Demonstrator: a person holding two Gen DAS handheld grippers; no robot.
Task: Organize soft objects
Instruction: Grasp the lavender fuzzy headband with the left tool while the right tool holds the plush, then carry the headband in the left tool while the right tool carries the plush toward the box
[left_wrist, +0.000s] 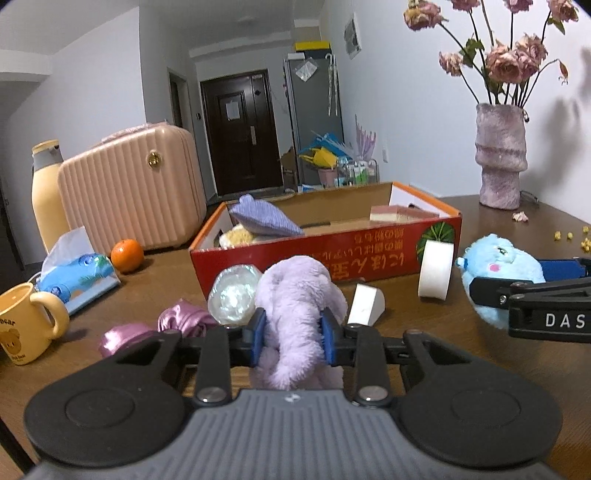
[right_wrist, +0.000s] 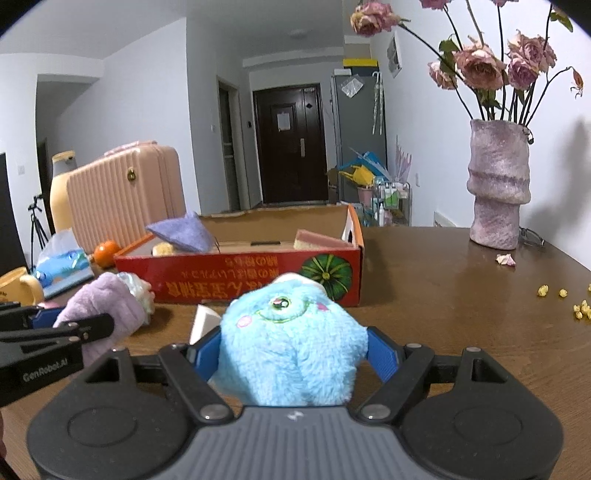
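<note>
Lilac plush (left_wrist: 295, 295) in left gripper (left_wrist: 294, 341), blue plush (right_wrist: 291, 343) in right gripper (right_wrist: 293, 354).

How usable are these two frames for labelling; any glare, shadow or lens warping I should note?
Left wrist view: fisheye bends the walls and darkens the corners; the vase and flowers throw a soft shadow on the wall; the clear ball glints. Right wrist view: same curvature; the table carries a dull sheen; the blue plush toy stays sharp.

place: home, likely flat's living/dining area
table: wooden table (right_wrist: 443, 295), vase (right_wrist: 498, 184) of dried roses
clutter: pink suitcase (left_wrist: 133, 188), mug (left_wrist: 26, 328), tissues (left_wrist: 74, 273)
background: dark entry door (right_wrist: 291, 144), fridge (left_wrist: 314, 118)
</note>
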